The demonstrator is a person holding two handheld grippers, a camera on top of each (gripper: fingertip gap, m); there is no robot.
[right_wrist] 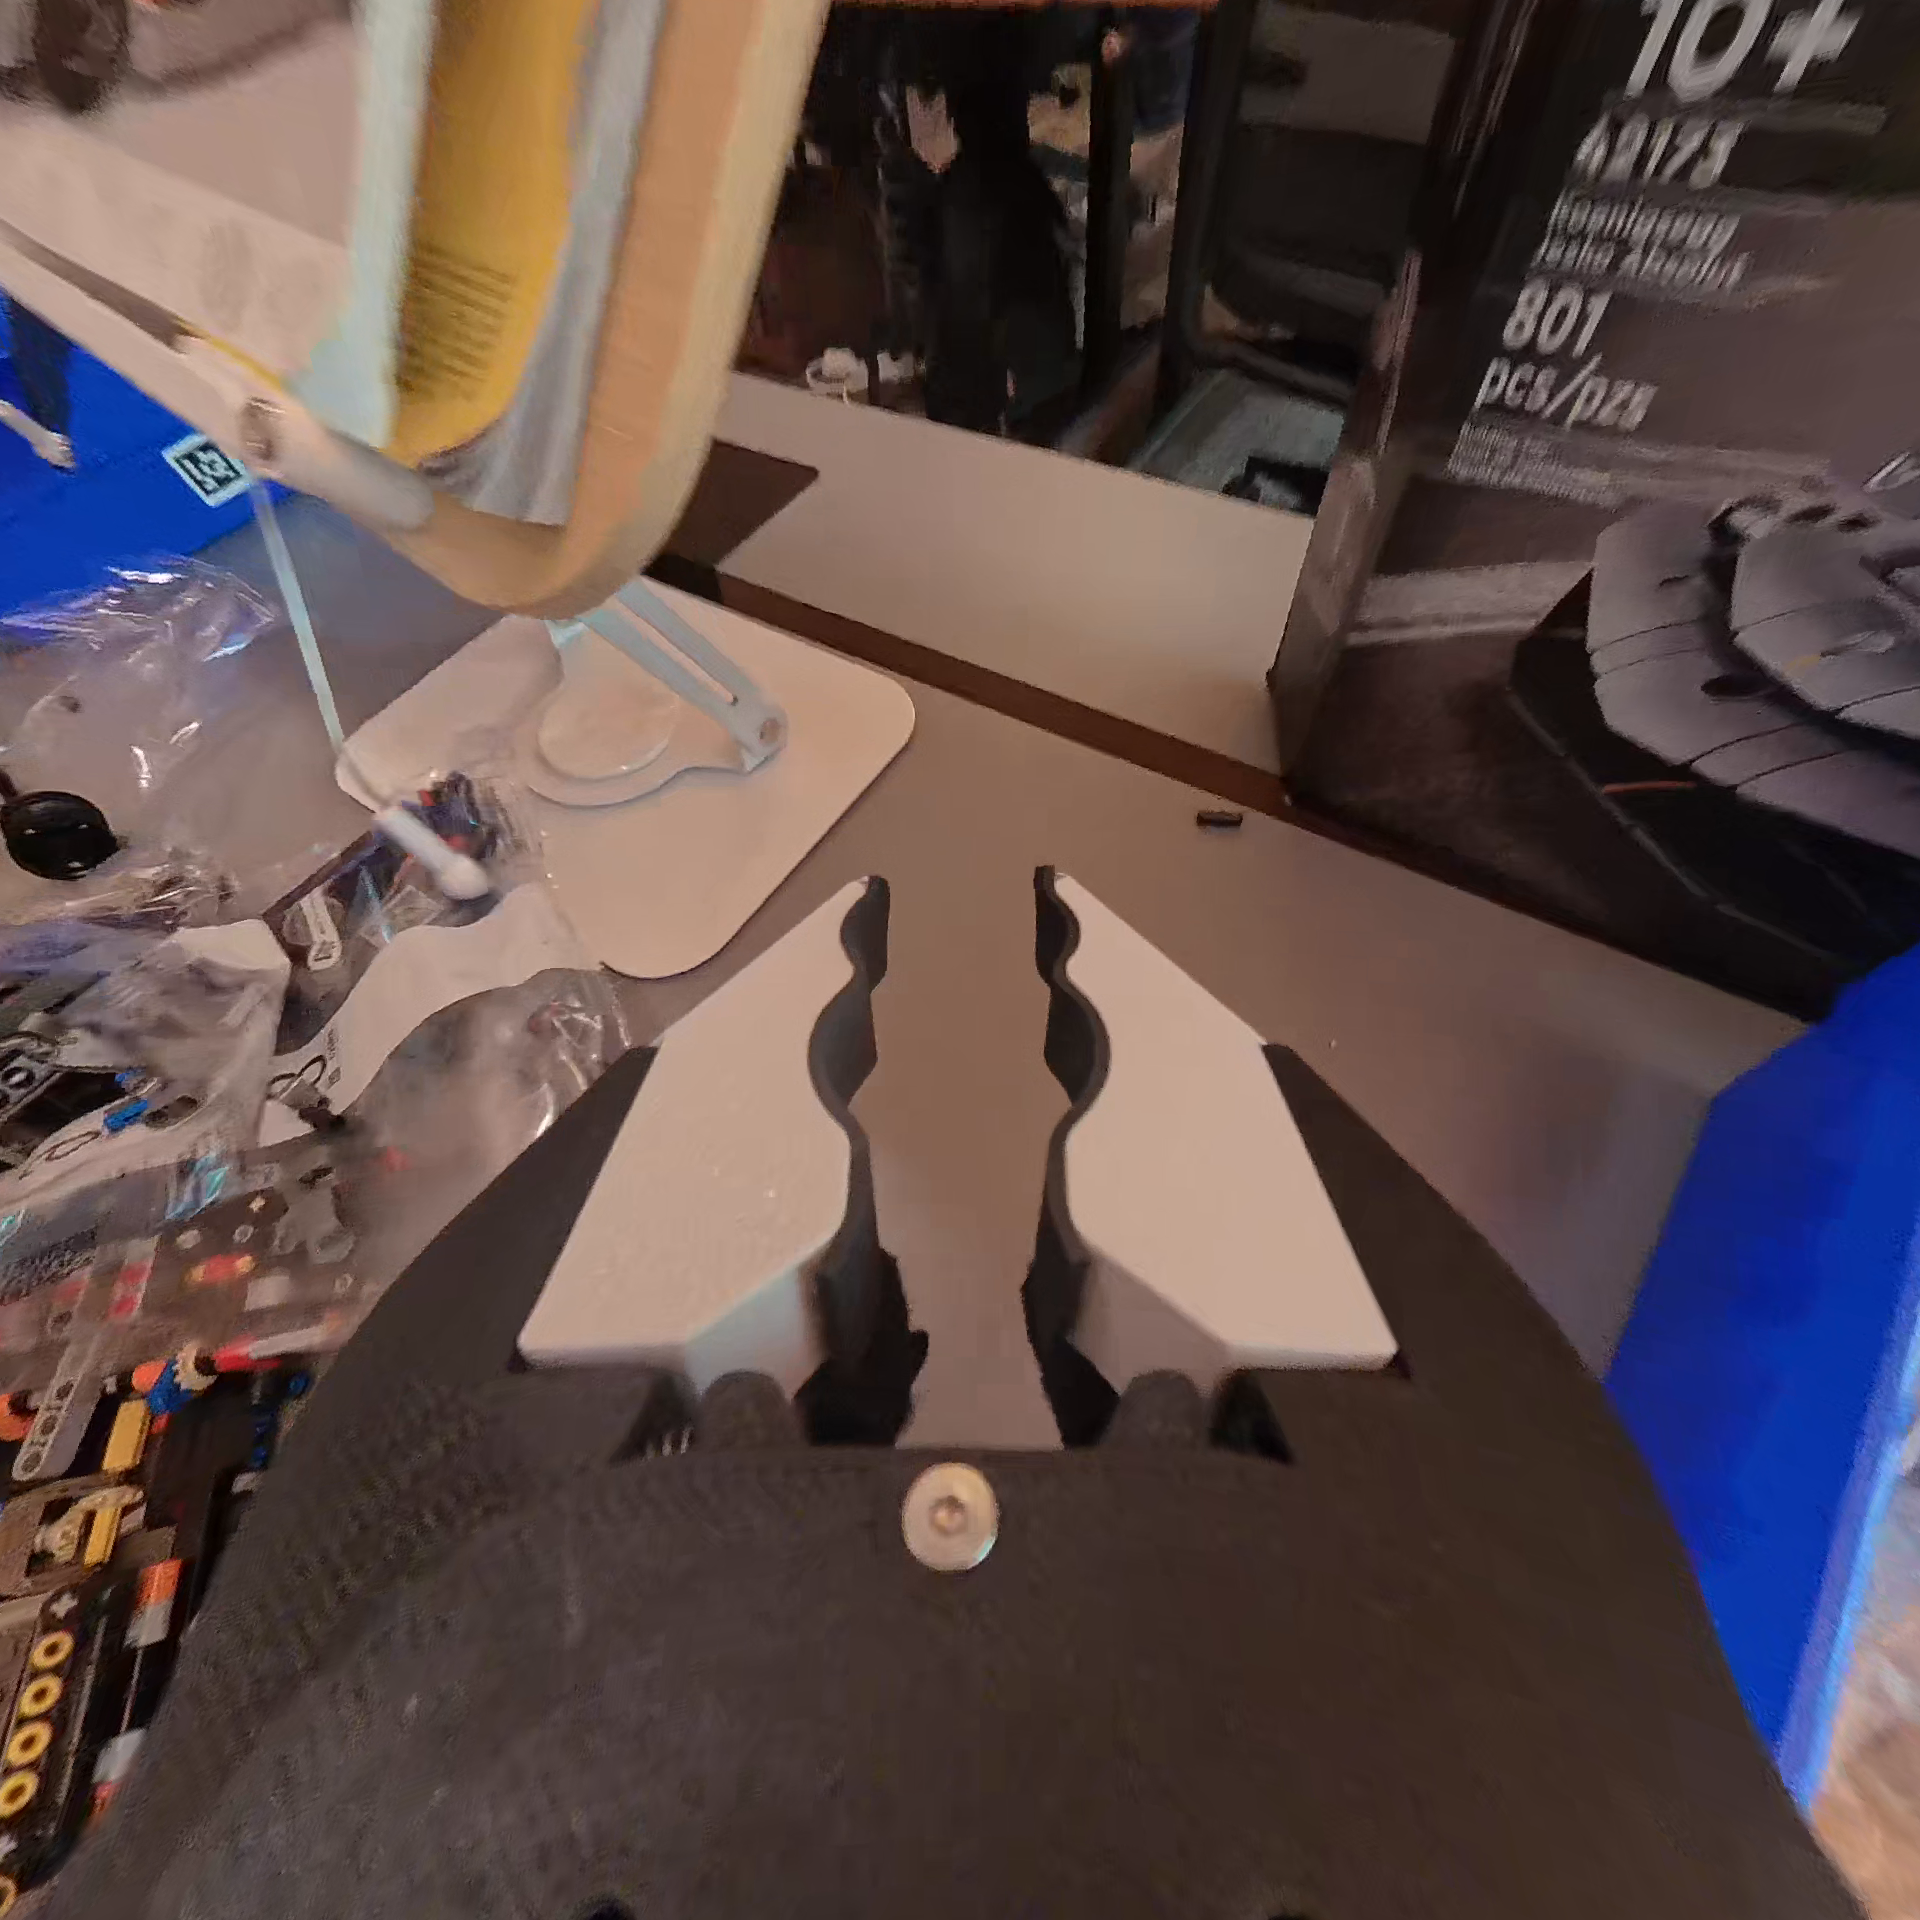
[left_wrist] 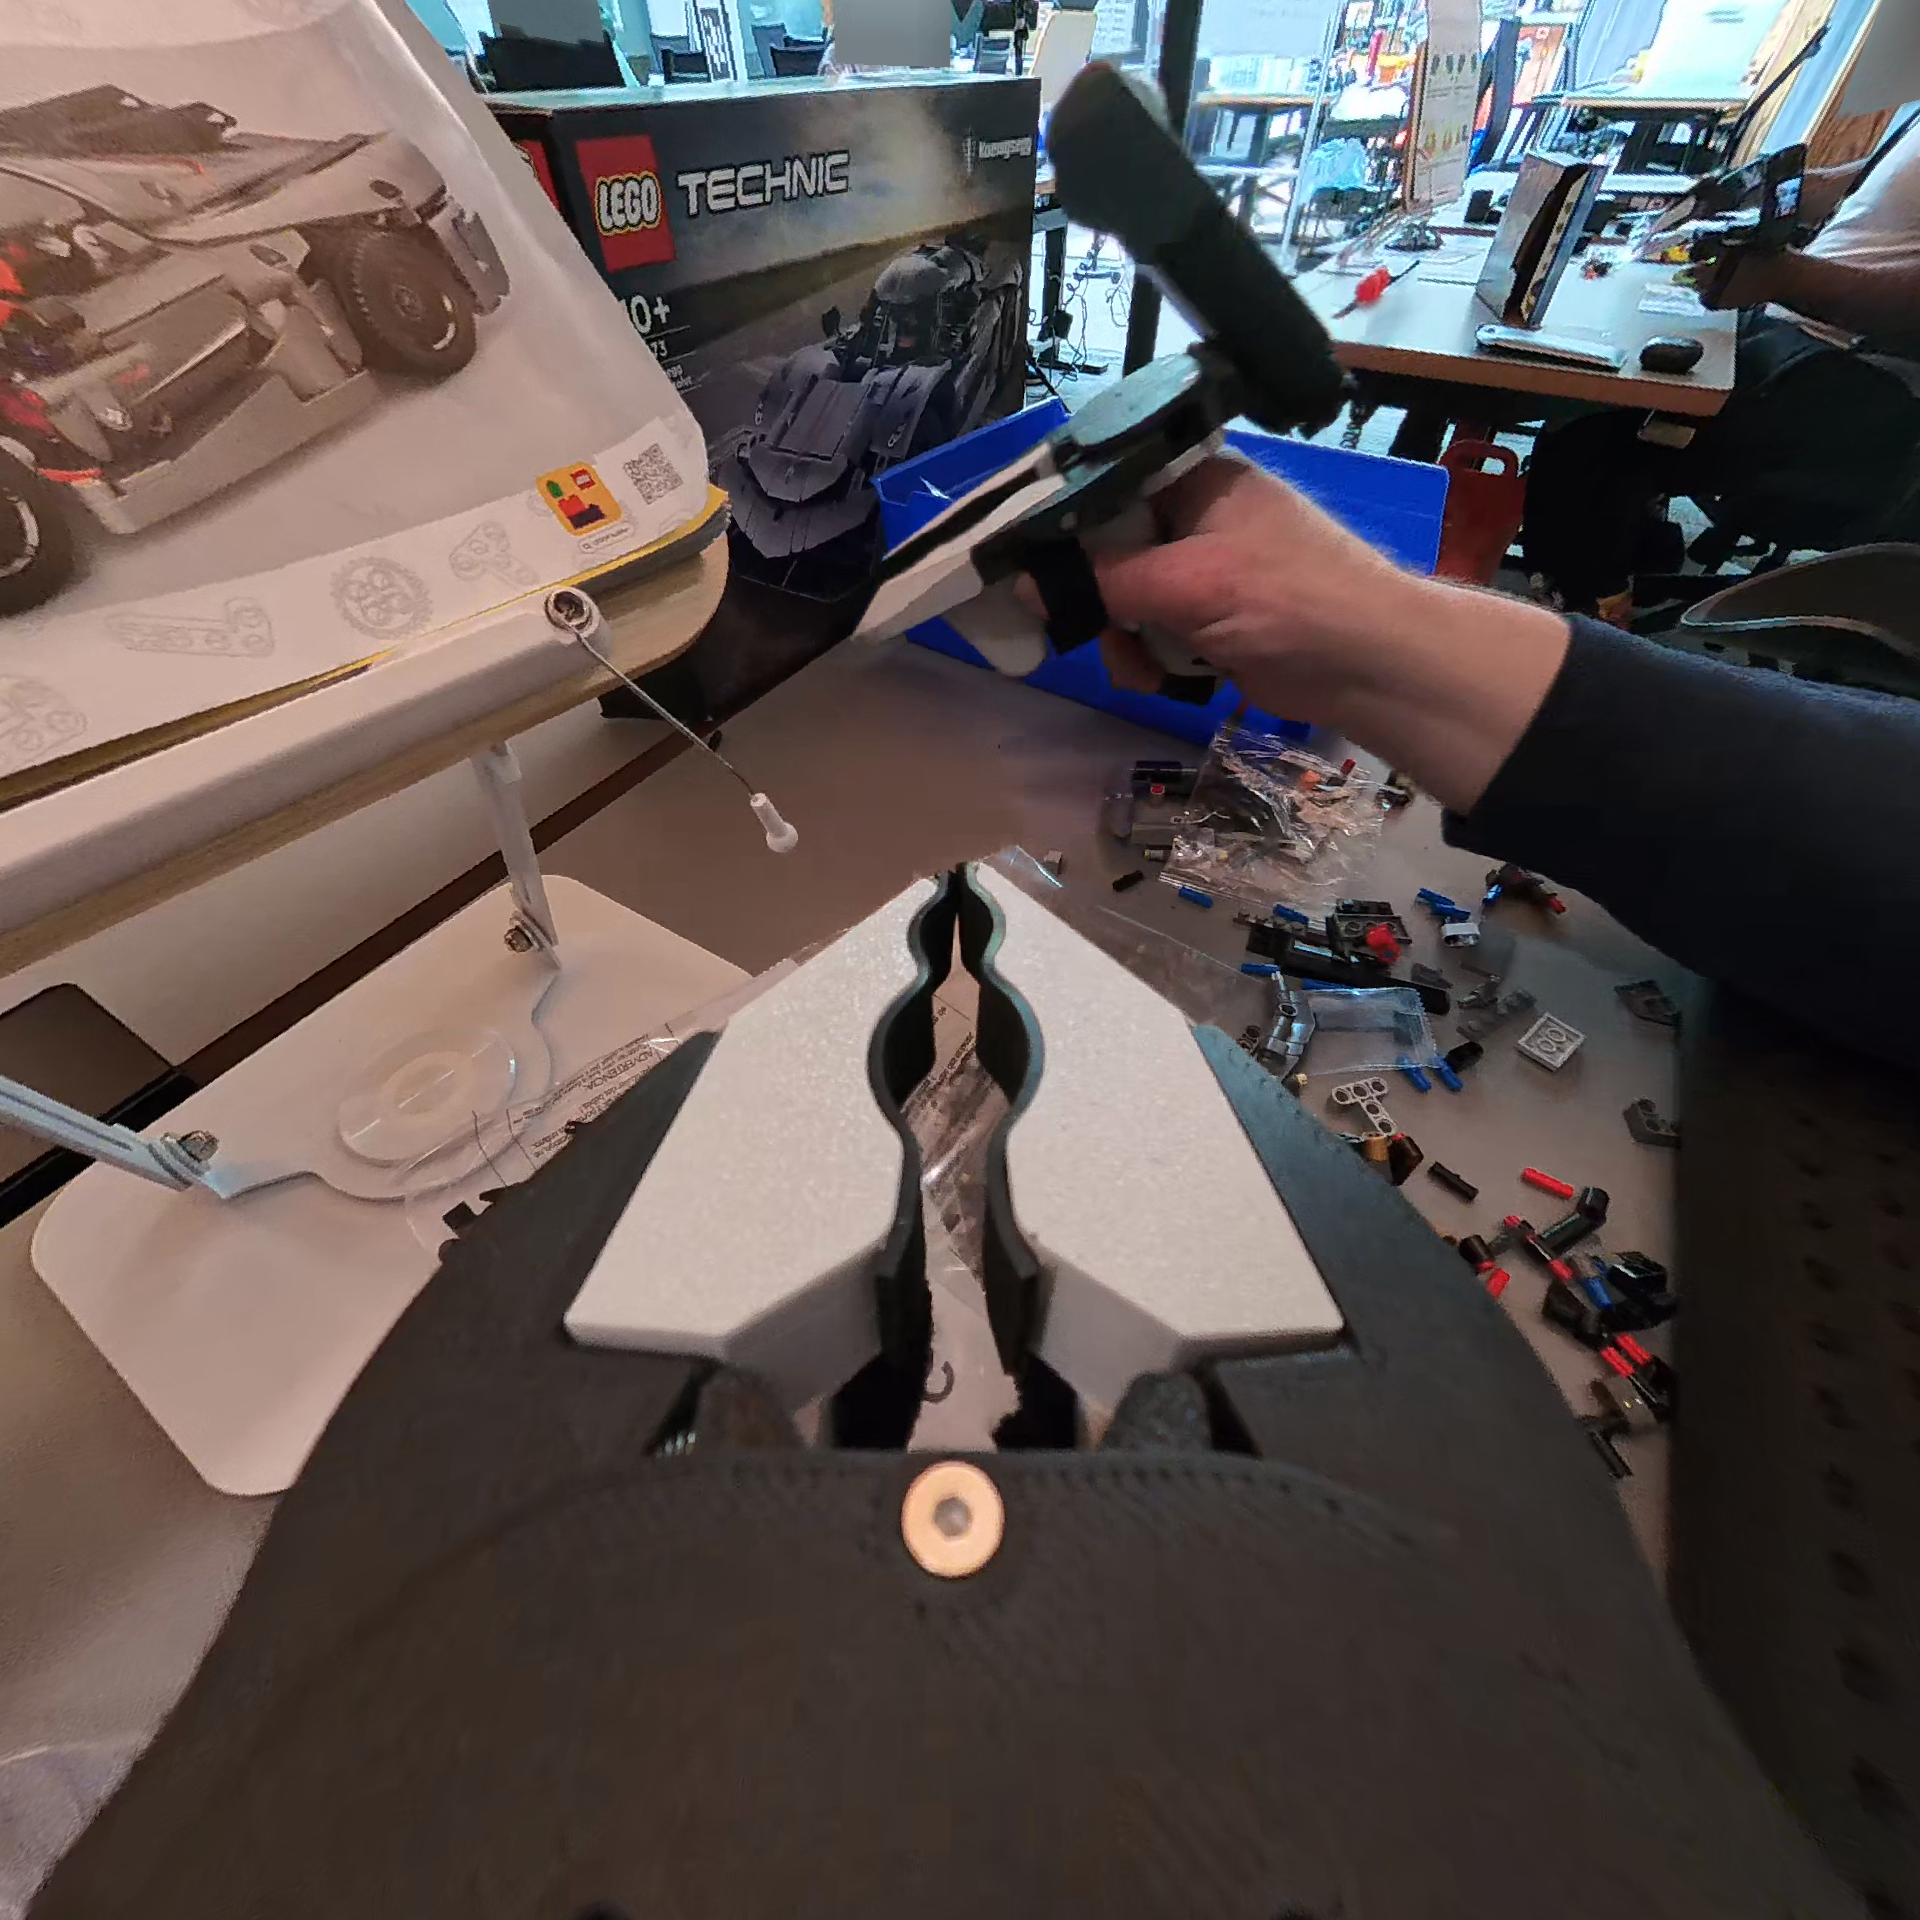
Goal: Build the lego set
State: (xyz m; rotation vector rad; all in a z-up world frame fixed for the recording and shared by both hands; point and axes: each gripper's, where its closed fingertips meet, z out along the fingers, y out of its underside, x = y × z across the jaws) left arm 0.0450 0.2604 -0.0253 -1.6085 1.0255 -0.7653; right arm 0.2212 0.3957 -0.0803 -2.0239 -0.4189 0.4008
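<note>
On the grey table (left_wrist: 883, 769): left gripper (left_wrist: 958, 883) closed at the tips, clear bag (left_wrist: 951, 1122) showing between its fingers, grip on it uncertain. Right gripper (right_wrist: 961, 883) parted, empty, over bare tabletop. Loose lego pieces (left_wrist: 1455, 1039) scattered right; set box (left_wrist: 810, 312) stands behind, instruction booklet (left_wrist: 260, 364) on stand.

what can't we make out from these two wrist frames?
- Left gripper: the jaws look shut; the left wrist view doesn't settle whether they pinch anything.
- Loose lego pieces: too small to type, left wrist view.
- Instruction booklet: motion-blurred, cut off by the right wrist view's top edge.
- Blue bin: contents hidden by its wall.
</note>
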